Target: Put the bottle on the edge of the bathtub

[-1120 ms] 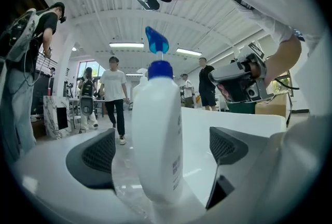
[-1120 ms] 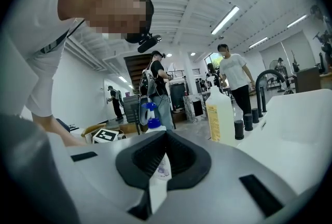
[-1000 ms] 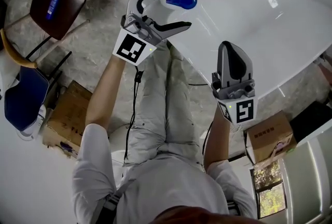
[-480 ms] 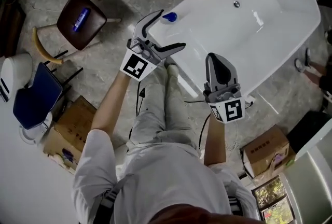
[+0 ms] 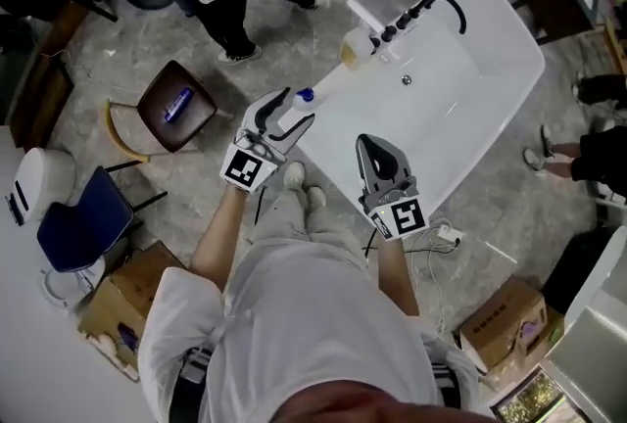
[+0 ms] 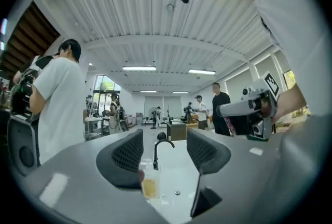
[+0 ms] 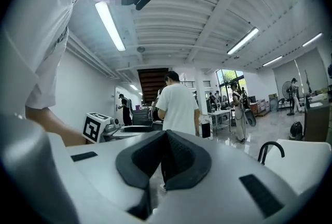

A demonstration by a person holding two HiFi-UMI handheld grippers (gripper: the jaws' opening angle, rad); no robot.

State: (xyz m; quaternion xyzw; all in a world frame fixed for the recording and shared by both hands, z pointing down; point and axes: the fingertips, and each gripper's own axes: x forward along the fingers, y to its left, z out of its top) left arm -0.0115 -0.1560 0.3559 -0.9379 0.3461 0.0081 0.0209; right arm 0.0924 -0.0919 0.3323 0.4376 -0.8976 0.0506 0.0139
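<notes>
The bottle (image 5: 306,96), white with a blue cap, stands on the rim of the tub (image 5: 446,117), at the end corner farthest from the faucet (image 5: 438,2). In the head view the left gripper (image 6: 165,151) is held up over that corner, clear of the bottle. Its jaws have just been closing and stand partly apart, released, with nothing between them. Through the gap its own view shows the tub, the faucet and a yellowish bottle (image 6: 149,185) on the rim at the faucet end. The right gripper (image 7: 164,156) is clenched, pads together on nothing, over the tub's near long edge. A chair (image 5: 157,115) stands on the floor beside the tub, a blue thing (image 5: 177,104) on its seat.
</notes>
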